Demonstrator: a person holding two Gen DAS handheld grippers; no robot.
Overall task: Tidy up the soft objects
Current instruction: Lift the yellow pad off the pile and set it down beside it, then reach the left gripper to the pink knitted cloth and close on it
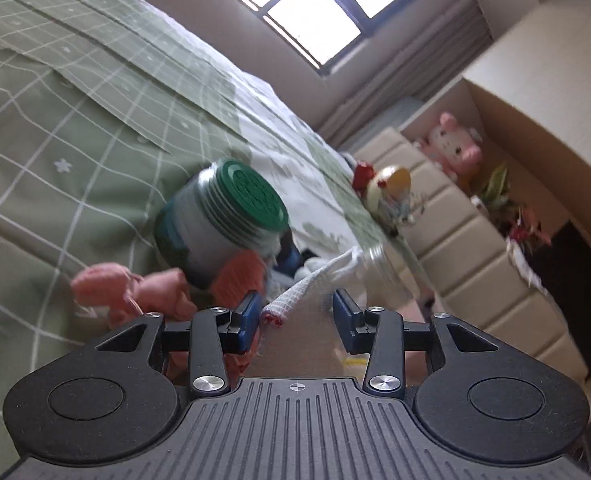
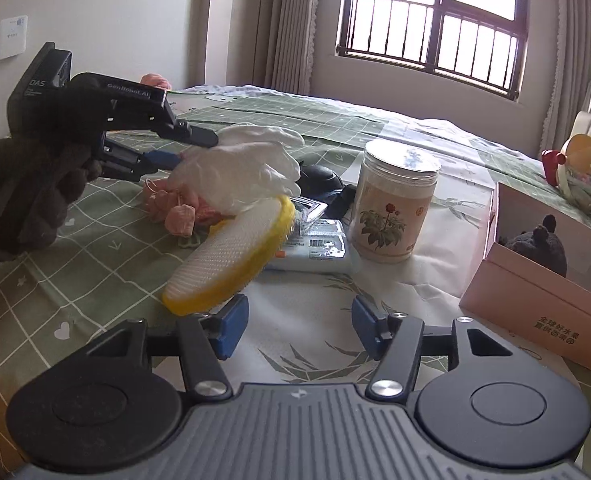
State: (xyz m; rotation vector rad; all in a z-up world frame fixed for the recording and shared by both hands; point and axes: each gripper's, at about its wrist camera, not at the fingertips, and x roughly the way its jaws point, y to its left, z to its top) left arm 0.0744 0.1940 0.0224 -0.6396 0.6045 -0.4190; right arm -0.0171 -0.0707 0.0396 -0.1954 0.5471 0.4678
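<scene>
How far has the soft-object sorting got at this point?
Looks done: a dark plush already sits in the pink box. In hand: the left claw is around a white glove, apparently not yet clamped; the right claw is open and empty. Left: pink knitted pieces and the yellow sponge lie on the bed.

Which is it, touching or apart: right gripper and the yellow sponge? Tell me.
Apart. In the right wrist view the right gripper has its jaws open with only bedcover between them; the yellow sponge ends just beyond the left jaw's tip.
</scene>
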